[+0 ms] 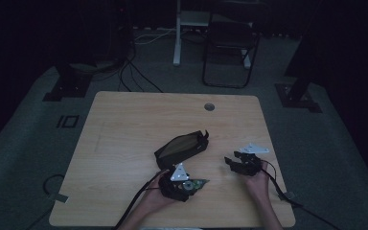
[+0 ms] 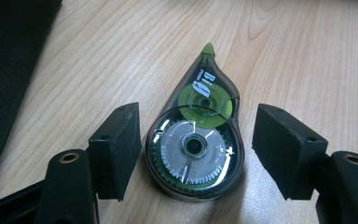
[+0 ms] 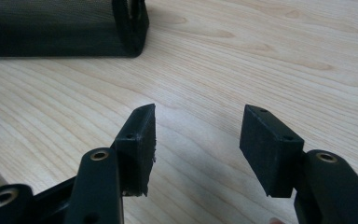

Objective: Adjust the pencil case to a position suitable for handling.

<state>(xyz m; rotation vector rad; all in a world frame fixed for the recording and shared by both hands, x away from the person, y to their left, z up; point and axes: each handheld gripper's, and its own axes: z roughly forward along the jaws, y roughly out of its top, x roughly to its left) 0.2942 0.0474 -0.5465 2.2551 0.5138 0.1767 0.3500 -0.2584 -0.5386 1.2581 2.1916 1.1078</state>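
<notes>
Pale wood-grain table (image 2: 307, 56), smooth, faintly sheened. On it, glossy tape roller (image 2: 195, 144) in clear smoky plastic, green and silvery wheels inside. Beside the roller, matt black pads (image 2: 116, 149), rubbery, edges slightly frayed, with brass-coloured screws behind them. Beyond the roller, black pouch (image 3: 51, 28) of fine woven mesh cloth, matt.

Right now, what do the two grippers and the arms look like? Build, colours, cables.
Both grippers are black. The left gripper and right gripper each have two blocky, flat-faced fingers on rounded arms with brass-coloured screw holes. Each carries a grey three-cornered plate on top and trails a black cable. The forearms are bare, no sleeves in view.
</notes>
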